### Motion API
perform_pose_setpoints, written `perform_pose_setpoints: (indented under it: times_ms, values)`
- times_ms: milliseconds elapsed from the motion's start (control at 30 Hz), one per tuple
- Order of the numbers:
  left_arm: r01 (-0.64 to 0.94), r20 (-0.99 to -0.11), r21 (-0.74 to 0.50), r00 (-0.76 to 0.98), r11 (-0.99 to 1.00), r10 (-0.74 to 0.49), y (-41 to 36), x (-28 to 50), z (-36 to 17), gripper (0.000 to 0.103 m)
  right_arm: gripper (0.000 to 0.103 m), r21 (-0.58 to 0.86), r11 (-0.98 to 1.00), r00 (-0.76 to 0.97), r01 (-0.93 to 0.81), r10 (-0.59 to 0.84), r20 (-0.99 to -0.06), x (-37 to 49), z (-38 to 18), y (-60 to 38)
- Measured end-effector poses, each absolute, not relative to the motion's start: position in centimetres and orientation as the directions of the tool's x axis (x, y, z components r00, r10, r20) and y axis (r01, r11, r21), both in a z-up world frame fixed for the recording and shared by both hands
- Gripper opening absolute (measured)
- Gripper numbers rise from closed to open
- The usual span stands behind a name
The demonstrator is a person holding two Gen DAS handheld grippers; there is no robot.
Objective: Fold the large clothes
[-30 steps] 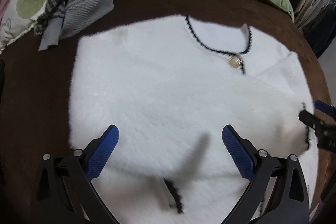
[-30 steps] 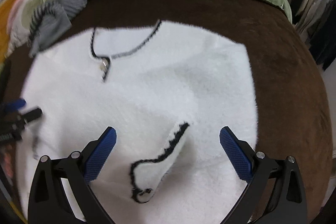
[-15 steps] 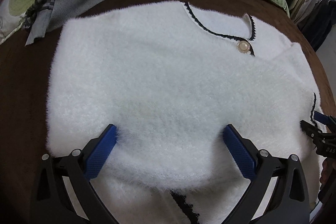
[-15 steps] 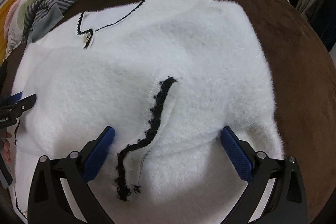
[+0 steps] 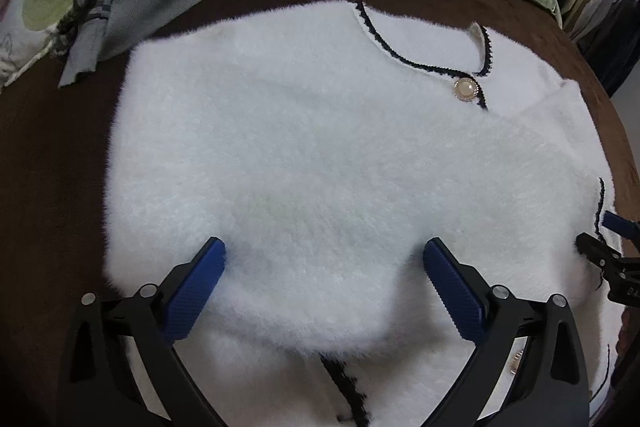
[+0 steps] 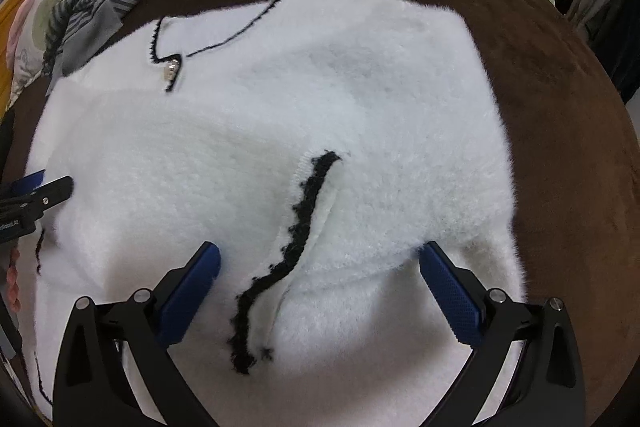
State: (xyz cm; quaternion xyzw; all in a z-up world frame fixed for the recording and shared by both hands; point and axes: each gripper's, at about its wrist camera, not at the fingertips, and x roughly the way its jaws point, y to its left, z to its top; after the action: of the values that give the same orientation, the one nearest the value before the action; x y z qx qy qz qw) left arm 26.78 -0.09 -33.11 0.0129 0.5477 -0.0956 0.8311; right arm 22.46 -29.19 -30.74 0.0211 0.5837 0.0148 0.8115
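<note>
Cardigan [image 5: 320,155] flat on brown bed [image 5: 48,155], sleeves folded in. Left gripper [image 5: 322,255] and right gripper [image 6: 318,257] wide, empty, straddling near fold. Next: pinch fold, carry far.

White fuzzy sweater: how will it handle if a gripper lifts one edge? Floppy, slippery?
The white fuzzy sweater is probably floppy: it already bulges and creases in soft folds on the brown blanket. Its long pile looks plush, so the open left gripper and right gripper may slip unless they pinch deep.
</note>
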Motion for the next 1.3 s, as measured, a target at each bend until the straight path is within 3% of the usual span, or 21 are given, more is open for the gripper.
perform_pose_setpoints:
  times_ms: [333,600,1133,1300]
  values:
    - [0.108,-0.904,-0.11,0.402,0.988,-0.145,0.6,20.7,-26.9,0.097,0.098,0.096,0.991,0.346,-0.096,0.123,-0.93,18.3,-24.0,-29.3]
    - [0.061,-0.917,-0.148,0.365,0.987,-0.161,3.0,13.9,-25.6,0.096,0.098,0.158,0.985,0.341,-0.075,0.174,-0.924,13.3,-21.4,-30.9]
    - [0.02,-0.933,-0.216,0.29,0.976,-0.212,10.2,2.1,-28.6,0.096,0.098,0.288,0.942,0.259,0.175,0.238,-0.936,1.2,-25.4,-36.7]
    - [0.001,-0.937,-0.254,0.247,0.967,-0.246,11.4,-0.1,-31.0,0.096,0.098,0.392,0.894,0.24,0.216,0.341,-0.909,-1.1,-27.2,-38.3]
